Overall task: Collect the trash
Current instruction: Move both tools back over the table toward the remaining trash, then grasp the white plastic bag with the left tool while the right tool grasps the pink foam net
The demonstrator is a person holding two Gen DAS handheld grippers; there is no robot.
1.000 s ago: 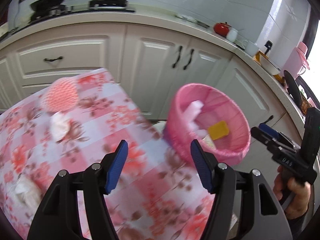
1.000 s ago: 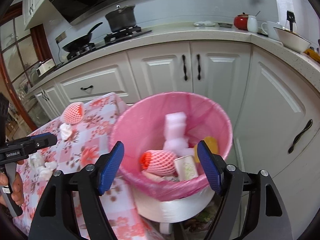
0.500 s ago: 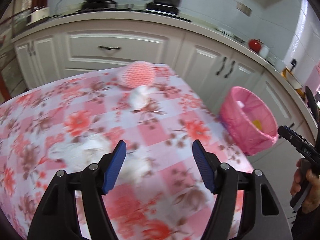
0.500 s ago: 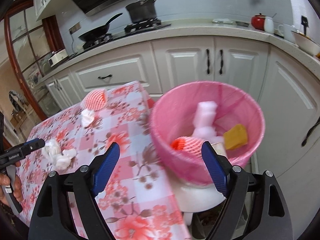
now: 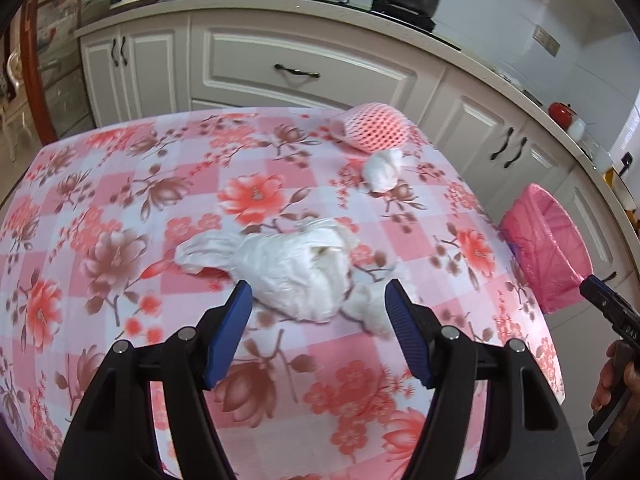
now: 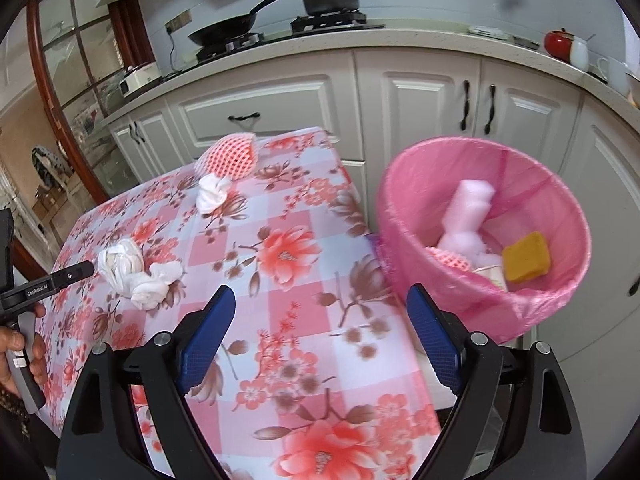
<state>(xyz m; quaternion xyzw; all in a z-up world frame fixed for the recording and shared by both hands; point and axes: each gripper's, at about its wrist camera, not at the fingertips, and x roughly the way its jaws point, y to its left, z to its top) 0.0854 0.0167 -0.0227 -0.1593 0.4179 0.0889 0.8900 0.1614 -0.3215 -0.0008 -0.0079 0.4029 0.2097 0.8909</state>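
Reaching for the crumpled white bag (image 5: 296,268) at mid-frame — light, soft, collapsible — the left gripper (image 5: 318,320), jaws half-open and empty, should pinch its bunched middle; the right gripper (image 6: 320,332) gapes wide, empty.

Your left gripper (image 5: 318,312) swings off the pink bin (image 5: 554,248); crumpled white bag (image 5: 296,268) now just ahead of its empty jaws. Your right gripper (image 6: 320,328) leaves the bin, over tablecloth (image 6: 280,280), jaws just widened, empty.

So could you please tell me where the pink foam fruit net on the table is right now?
The pink foam fruit net lies at the table's far edge, towards the cabinets, just beyond a small crumpled tissue; the right wrist view shows it upper left.
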